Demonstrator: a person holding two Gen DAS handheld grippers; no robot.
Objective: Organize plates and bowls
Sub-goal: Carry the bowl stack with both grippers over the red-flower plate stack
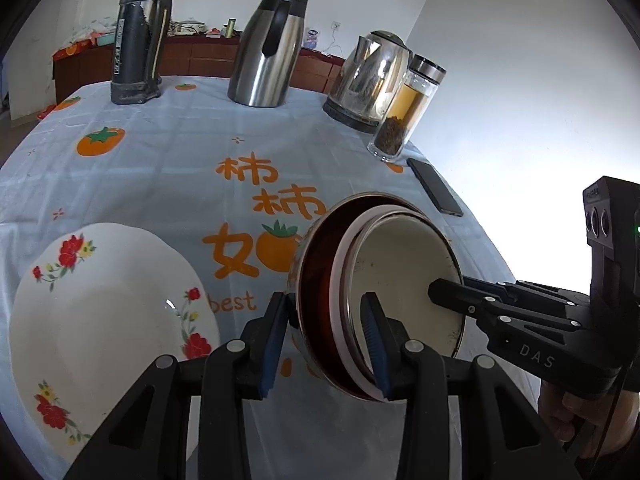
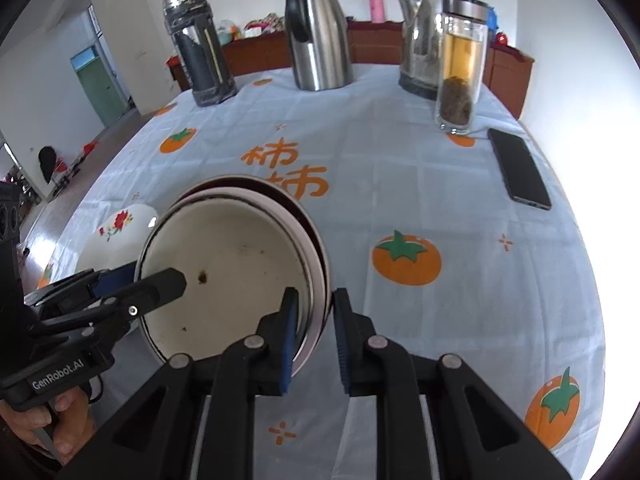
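Left wrist view, relative to the nested bowls (image 1: 380,292) (three, tilted): floral plate (image 1: 100,320) at left; left gripper (image 1: 328,344) clamps their rims; right gripper (image 1: 444,292), marked "DAS", clamps the innermost rim. Behind them: thermos (image 1: 140,40), carafe (image 1: 268,52), kettle (image 1: 368,80), tea bottle (image 1: 404,112), phone (image 1: 436,192).

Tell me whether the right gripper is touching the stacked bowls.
Touching. In the right wrist view the right gripper has its blue pads closed on the rim of the stacked bowls, one inside the rim and one outside.
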